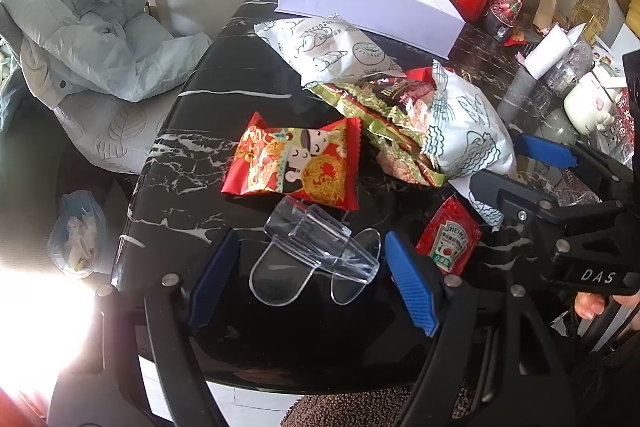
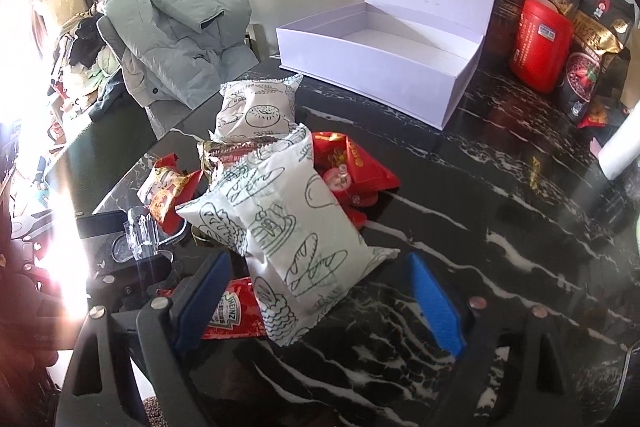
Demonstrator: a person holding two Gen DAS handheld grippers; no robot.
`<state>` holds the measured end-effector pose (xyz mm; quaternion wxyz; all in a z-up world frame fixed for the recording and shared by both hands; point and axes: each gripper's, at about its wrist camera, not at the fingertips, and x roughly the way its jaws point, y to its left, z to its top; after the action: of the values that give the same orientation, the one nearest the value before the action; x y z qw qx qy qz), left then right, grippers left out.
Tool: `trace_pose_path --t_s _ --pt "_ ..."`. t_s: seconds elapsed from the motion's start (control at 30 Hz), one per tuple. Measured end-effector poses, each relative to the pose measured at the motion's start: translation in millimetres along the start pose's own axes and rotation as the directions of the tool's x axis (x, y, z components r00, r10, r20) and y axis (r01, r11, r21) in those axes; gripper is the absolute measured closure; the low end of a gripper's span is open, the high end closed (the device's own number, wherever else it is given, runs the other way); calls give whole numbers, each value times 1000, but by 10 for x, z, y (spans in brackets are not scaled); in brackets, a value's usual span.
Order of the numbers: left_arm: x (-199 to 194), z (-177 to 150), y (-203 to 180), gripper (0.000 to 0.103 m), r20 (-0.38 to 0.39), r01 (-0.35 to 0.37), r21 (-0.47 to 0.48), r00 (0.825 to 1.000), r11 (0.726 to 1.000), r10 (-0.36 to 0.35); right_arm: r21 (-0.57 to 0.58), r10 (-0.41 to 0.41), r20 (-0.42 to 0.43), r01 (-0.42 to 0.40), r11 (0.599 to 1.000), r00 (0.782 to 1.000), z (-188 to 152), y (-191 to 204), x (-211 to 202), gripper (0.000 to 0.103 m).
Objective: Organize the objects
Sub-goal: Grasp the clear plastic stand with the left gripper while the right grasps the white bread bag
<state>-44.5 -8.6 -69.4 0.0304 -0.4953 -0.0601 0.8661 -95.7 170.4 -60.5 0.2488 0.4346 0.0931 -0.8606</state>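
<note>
Black marble table [image 1: 192, 163] first: our left gripper [image 1: 312, 279] stands released around the clear plastic cup [image 1: 320, 247], its long axis crossing the jaws. Our right gripper [image 2: 320, 299], also unclenched, straddles the white printed snack bag [image 2: 288, 247]; beyond waits the open white box [image 2: 376, 67].

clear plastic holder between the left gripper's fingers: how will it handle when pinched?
The clear plastic holder looks rigid and glossy, so probably slippery against the pads. It lies tipped on its side on the table, so it may rock or skid. Thin walls suggest it's light.
</note>
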Motion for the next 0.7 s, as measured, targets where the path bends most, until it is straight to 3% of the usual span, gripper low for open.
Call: trace_pose_path --t_s 0.2,0.43,0.5,0.7 --pt "1 1 -1 30 -4 -1 6 1000 1000 1 -60 40 5 -40 997 999 67 22 79 13" --pt "-4 -1 -26 44 5 -2 29 1000 1000 2 -131 77 6 -75 989 997 90 78 131 13" --pt "0 3 -31 45 5 5 30 1000 1000 -5 -129 98 2 -97 987 995 93 64 144 17" --pt "-8 10 -23 50 7 36 12 999 999 -36 -119 116 -22 -118 986 993 71 30 171 40"
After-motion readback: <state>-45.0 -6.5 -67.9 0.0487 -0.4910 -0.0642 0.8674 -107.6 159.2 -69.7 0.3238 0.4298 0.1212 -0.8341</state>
